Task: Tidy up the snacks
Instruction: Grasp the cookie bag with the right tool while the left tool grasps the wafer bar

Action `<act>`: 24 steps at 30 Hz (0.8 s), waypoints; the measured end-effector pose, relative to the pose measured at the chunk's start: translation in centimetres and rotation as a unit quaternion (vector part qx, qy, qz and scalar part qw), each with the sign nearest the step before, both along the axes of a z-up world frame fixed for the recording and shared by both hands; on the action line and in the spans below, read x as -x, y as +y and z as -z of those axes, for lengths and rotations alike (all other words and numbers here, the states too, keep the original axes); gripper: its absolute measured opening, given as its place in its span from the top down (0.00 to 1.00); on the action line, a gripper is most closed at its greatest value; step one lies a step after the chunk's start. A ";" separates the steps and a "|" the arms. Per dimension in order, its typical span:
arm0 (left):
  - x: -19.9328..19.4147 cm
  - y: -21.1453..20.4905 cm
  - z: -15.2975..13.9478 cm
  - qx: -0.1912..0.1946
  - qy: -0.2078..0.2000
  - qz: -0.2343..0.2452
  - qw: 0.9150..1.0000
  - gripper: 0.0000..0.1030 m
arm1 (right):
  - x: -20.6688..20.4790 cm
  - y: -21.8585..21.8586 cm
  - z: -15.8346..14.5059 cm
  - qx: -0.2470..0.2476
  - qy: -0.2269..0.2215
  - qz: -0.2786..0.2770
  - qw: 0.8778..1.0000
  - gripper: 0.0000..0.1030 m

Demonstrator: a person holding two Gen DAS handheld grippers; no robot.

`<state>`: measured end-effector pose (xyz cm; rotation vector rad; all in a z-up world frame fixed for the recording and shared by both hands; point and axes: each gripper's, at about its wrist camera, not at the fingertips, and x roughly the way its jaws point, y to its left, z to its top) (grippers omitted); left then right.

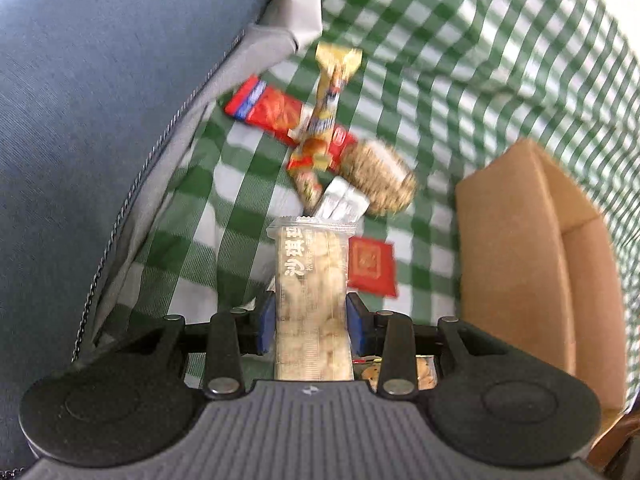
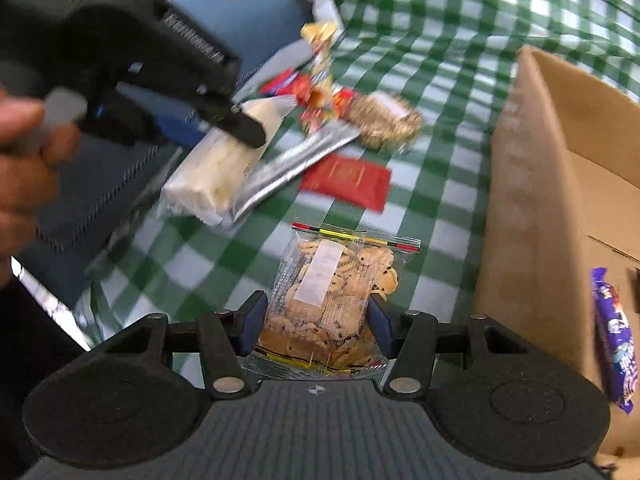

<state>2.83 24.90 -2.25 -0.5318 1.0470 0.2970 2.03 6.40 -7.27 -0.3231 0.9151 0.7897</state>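
Note:
My left gripper (image 1: 311, 316) is shut on a long clear-wrapped pale rice-crisp bar (image 1: 311, 280), held above the checked cloth. The right wrist view shows the same bar (image 2: 216, 168) in the left gripper (image 2: 224, 128) at the upper left, with a hand behind it. My right gripper (image 2: 318, 320) is shut on a clear bag of small cookies (image 2: 328, 296). Loose snacks lie beyond: a red packet (image 1: 276, 112), a yellow-ended wrapper (image 1: 328, 92), a brown seeded bar (image 1: 380, 180), a silver packet (image 2: 296, 160) and a flat red sachet (image 1: 372, 266).
A cardboard box (image 2: 532, 200) stands open at the right, with a purple packet (image 2: 614, 340) inside it. A blue zipped bag (image 1: 100, 120) fills the left. The green-and-white checked cloth (image 1: 460, 40) covers the table.

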 end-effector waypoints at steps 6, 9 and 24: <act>-0.3 -0.2 1.4 -0.008 0.036 0.016 0.999 0.61 | -0.1 0.4 1.3 0.027 0.026 0.006 0.999 0.34; -0.3 -0.2 1.4 -0.006 0.035 0.018 0.999 0.61 | -0.2 0.7 1.8 0.041 0.023 0.012 0.999 0.32; 0.0 0.2 -0.2 -0.002 -0.020 -0.005 1.000 0.61 | 0.2 -0.2 -0.6 0.009 -0.040 0.001 0.999 0.48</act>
